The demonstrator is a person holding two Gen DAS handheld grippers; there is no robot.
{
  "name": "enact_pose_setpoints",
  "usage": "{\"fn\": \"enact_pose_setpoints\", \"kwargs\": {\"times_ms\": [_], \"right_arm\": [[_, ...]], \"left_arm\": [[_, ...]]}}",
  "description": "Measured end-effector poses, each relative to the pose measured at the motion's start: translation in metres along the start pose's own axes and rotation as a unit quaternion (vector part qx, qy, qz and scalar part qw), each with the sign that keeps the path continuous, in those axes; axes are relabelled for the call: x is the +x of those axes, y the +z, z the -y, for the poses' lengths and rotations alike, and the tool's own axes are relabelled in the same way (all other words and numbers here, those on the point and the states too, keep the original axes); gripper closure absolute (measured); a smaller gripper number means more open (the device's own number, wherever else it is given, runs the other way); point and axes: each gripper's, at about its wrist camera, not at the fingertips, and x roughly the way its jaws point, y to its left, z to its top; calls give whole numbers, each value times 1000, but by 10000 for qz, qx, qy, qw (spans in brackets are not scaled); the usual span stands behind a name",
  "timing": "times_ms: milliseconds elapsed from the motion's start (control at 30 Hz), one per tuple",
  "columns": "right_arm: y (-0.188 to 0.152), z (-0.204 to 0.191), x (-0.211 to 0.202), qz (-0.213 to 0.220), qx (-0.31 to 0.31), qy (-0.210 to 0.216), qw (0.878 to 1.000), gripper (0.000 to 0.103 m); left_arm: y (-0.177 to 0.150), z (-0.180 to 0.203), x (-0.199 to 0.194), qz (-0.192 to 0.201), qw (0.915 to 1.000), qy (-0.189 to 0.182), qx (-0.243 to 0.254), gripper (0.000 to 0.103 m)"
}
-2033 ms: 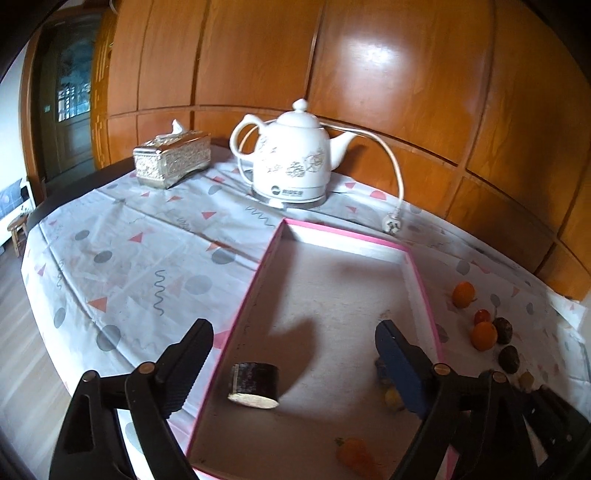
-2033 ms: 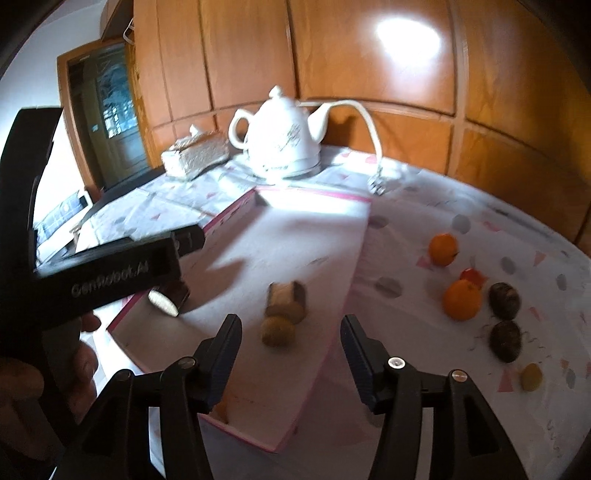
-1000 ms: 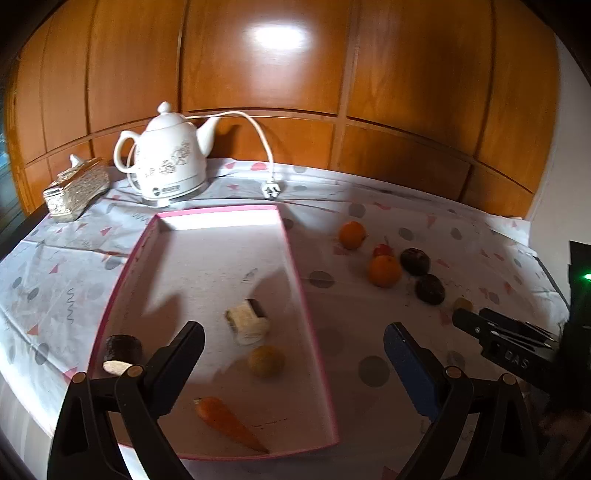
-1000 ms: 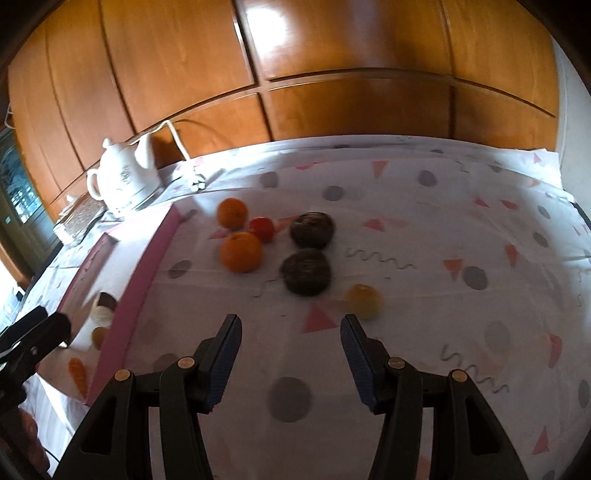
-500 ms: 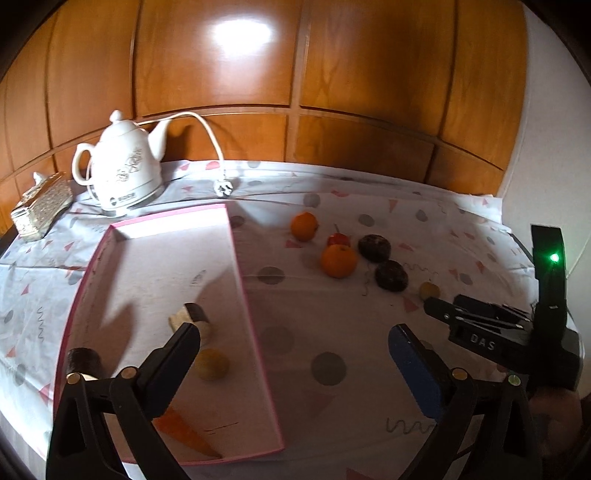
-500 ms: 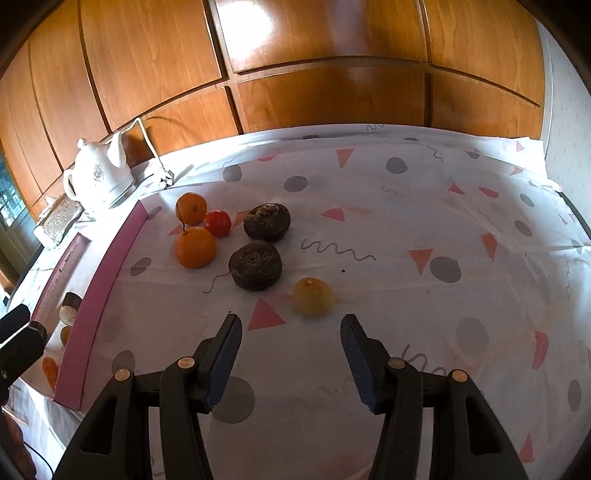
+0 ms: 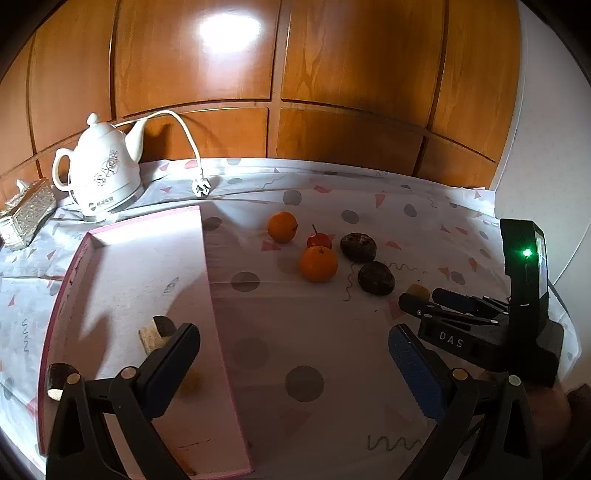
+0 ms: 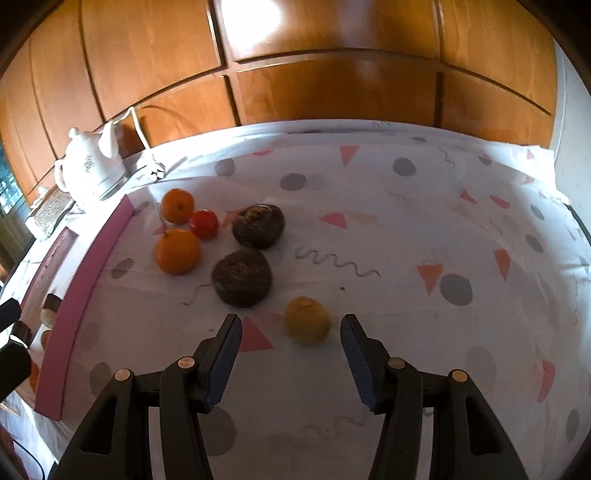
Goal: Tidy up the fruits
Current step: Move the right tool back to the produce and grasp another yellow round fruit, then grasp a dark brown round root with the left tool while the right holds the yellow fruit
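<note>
I'm seeing the pink tray [image 7: 140,266] filling the left of the left-wrist frame, my left gripper [image 7: 291,354] gaping empty; my right gripper [image 8: 290,343] is hovering wide open around a small, possibly yellow fruit [image 8: 306,320] at lower centre

A bright glare patch is seen on the glossy orange-brown wooden wall panels [image 7: 221,33]. Strong fisheye bending and dark vignetted corners are shown; the right-wrist view is slightly blurred.
</note>
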Motion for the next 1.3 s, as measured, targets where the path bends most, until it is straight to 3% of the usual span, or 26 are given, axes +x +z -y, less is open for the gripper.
{"fn": "enact_pose_setpoints", "kwargs": {"times_ms": [67, 133, 200, 267, 500, 600, 700, 800, 1300], "right_arm": [[-1, 2, 1, 22, 16, -12, 10000, 47], [0, 2, 4, 4, 15, -5, 10000, 54], [1, 3, 7, -35, 25, -38, 10000, 71], [1, 4, 9, -70, 55, -39, 10000, 75], [3, 11, 4, -28, -221, -455, 9987, 75], [2, 26, 3, -74, -144, -677, 9976, 75], [0, 44, 0, -46, 9, -903, 9959, 75], [-1, 56, -1, -12, 185, -863, 9961, 75], [-6, 61, -3, 111, 378, -632, 9972, 74]], "left_arm": [[1, 2, 2, -19, 10000, -16, 15, 0], [2, 4, 5, -49, 10000, -41, 23, 0], [4, 6, 8, -78, 9999, -75, 30, 0], [5, 8, 10, -103, 9999, -124, 30, 0], [14, 22, 31, -356, 9987, -354, -8, 1], [17, 28, 45, -535, 9974, -463, -145, 12], [19, 35, 59, -682, 9964, -471, -175, 13], [23, 44, 74, -863, 9942, -594, -250, 19], [37, 80, 125, -894, 9955, -329, -22, 20]]}}
